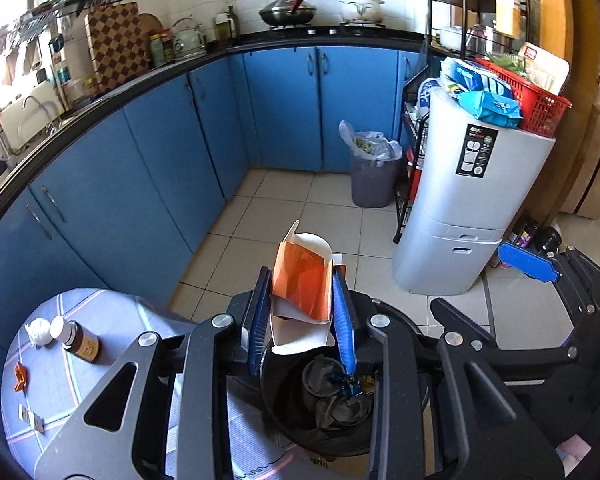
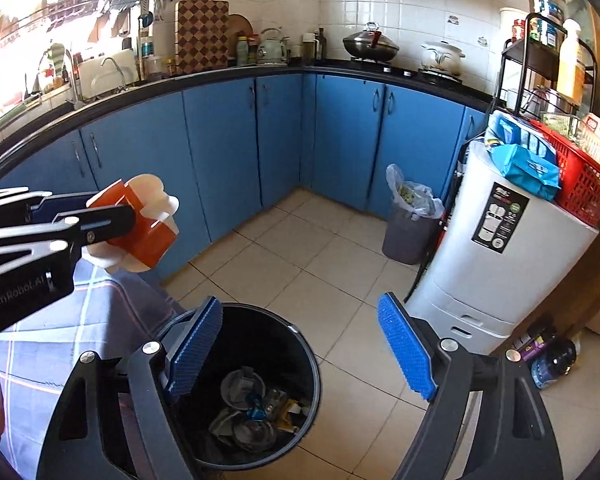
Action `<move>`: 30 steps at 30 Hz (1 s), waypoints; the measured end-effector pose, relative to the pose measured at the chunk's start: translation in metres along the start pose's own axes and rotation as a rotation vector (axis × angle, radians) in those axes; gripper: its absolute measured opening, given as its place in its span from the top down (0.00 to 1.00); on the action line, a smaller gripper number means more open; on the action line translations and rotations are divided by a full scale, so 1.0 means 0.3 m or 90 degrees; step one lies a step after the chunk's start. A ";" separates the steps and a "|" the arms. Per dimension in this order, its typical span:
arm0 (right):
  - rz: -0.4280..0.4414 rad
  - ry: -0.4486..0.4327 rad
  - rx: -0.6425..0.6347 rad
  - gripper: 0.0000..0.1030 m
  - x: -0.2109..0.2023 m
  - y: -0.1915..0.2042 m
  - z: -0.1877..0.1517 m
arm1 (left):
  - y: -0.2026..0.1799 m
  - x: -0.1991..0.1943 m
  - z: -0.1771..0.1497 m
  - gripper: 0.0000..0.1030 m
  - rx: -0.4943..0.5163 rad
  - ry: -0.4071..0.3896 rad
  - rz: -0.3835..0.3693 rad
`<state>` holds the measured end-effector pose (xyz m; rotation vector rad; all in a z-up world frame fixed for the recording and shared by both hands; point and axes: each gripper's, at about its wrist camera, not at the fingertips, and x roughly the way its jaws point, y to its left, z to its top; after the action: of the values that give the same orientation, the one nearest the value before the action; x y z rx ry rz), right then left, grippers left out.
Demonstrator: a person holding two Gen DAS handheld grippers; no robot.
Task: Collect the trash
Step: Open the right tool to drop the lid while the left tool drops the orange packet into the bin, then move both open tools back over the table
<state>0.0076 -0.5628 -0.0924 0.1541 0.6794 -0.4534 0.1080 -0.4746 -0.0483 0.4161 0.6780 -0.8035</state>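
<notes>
My left gripper (image 1: 302, 280) is shut on a crumpled orange-and-white paper carton (image 1: 300, 280), its blue pads pressing both sides. It holds the carton in the air just above the rim of a black trash bin (image 1: 276, 408) with several pieces of rubbish inside. In the right wrist view the left gripper (image 2: 112, 208) and the carton (image 2: 148, 232) are at the left, over the table's edge. My right gripper (image 2: 300, 304) stands wide open above the black bin (image 2: 300, 344) with nothing between its pads. One of its blue pads (image 1: 528, 261) shows at the right of the left wrist view.
A table with a blue checked cloth (image 1: 100, 304) carries a crumpled tissue (image 1: 38, 332), a brown bottle (image 1: 80, 340), an orange scrap (image 1: 20, 376) and a small wrapper (image 1: 32, 418). A grey lined bin (image 2: 408, 232) and a tall white unit (image 2: 500, 248) stand by the blue cabinets (image 2: 220, 140).
</notes>
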 end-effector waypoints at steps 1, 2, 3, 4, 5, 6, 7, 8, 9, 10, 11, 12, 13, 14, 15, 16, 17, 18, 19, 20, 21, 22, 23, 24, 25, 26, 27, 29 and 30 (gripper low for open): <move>-0.003 0.000 0.002 0.24 0.000 -0.006 -0.002 | -0.006 0.003 0.003 0.63 0.001 -0.001 0.002; -0.004 0.001 0.006 0.24 0.001 -0.014 -0.002 | -0.013 0.008 0.006 0.62 0.003 -0.001 0.004; -0.004 0.001 0.012 0.24 0.001 -0.022 -0.005 | -0.019 0.014 0.010 0.48 0.004 0.003 0.004; -0.004 0.002 0.014 0.24 0.002 -0.027 -0.007 | -0.021 0.020 0.015 0.23 0.001 0.005 0.001; -0.005 0.002 0.014 0.24 0.003 -0.029 -0.009 | -0.020 0.017 0.015 0.14 -0.005 -0.003 0.000; -0.008 0.004 0.014 0.24 0.006 -0.030 -0.012 | -0.016 0.007 0.015 0.11 -0.012 -0.022 0.004; -0.008 0.006 0.013 0.24 0.009 -0.029 -0.014 | -0.016 0.002 0.015 0.11 -0.010 -0.032 0.010; -0.007 0.008 0.014 0.24 0.011 -0.026 -0.015 | -0.018 0.005 0.015 0.11 -0.002 -0.032 0.014; -0.005 0.011 0.014 0.24 0.016 -0.023 -0.018 | -0.018 0.009 0.014 0.11 0.005 -0.027 0.020; -0.003 0.012 0.015 0.24 0.018 -0.018 -0.021 | -0.012 0.013 0.011 0.11 0.005 -0.025 0.026; 0.001 0.013 0.015 0.24 0.019 -0.013 -0.023 | -0.005 0.013 0.008 0.11 0.002 -0.024 0.030; 0.007 0.014 0.014 0.24 0.021 -0.003 -0.023 | 0.006 0.013 0.004 0.10 -0.003 -0.022 0.033; 0.011 0.013 0.013 0.24 0.022 0.004 -0.022 | 0.022 0.014 -0.002 0.10 -0.010 -0.019 0.037; 0.018 0.012 0.011 0.24 0.023 0.019 -0.022 | 0.033 0.013 -0.006 0.09 -0.015 -0.016 0.041; 0.023 0.010 0.010 0.24 0.025 0.030 -0.021 | 0.056 0.010 -0.016 0.08 -0.024 -0.013 0.049; 0.029 0.007 0.009 0.24 0.028 0.045 -0.019 | 0.084 0.003 -0.028 0.07 -0.035 -0.013 0.061; 0.035 0.006 0.003 0.24 0.032 0.071 -0.017 | 0.109 -0.004 -0.040 0.07 -0.046 -0.016 0.077; 0.040 0.006 -0.005 0.24 0.036 0.097 -0.015 | 0.134 -0.011 -0.053 0.06 -0.056 -0.017 0.092; 0.043 0.004 -0.011 0.24 0.039 0.116 -0.013 | 0.173 -0.020 -0.069 0.06 -0.070 -0.016 0.112; 0.050 0.001 -0.022 0.24 0.043 0.153 -0.008 | 0.201 -0.026 -0.081 0.06 -0.081 -0.014 0.125; 0.056 -0.001 -0.031 0.24 0.044 0.178 -0.005 | 0.247 -0.038 -0.101 0.06 -0.101 -0.012 0.143; 0.063 -0.004 -0.041 0.24 0.046 0.212 0.000 | 0.274 -0.045 -0.111 0.06 -0.113 -0.011 0.153; 0.070 -0.006 -0.051 0.24 0.047 0.248 0.007 | 0.323 -0.058 -0.132 0.06 -0.133 -0.010 0.170; 0.082 -0.008 -0.062 0.24 0.050 0.290 0.015 | 0.367 -0.073 -0.154 0.06 -0.150 -0.010 0.185; 0.094 -0.010 -0.071 0.24 0.051 0.328 0.020 | 0.406 -0.084 -0.174 0.06 -0.165 -0.010 0.198; 0.106 -0.011 -0.080 0.24 0.055 0.363 0.028 | 0.465 -0.102 -0.205 0.06 -0.185 -0.008 0.220; 0.121 -0.015 -0.092 0.24 0.059 0.414 0.039 | 0.505 -0.116 -0.229 0.06 -0.198 -0.007 0.236; 0.144 -0.016 -0.110 0.24 0.068 0.489 0.058 | 0.592 -0.146 -0.283 0.06 -0.226 -0.005 0.275; 0.161 -0.015 -0.124 0.24 0.076 0.549 0.071 | 0.637 -0.162 -0.312 0.06 -0.240 -0.003 0.295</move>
<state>0.1099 -0.4299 -0.0918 0.0496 0.6660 -0.1451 0.1939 -0.2746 -0.0650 0.2123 0.6765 -0.2285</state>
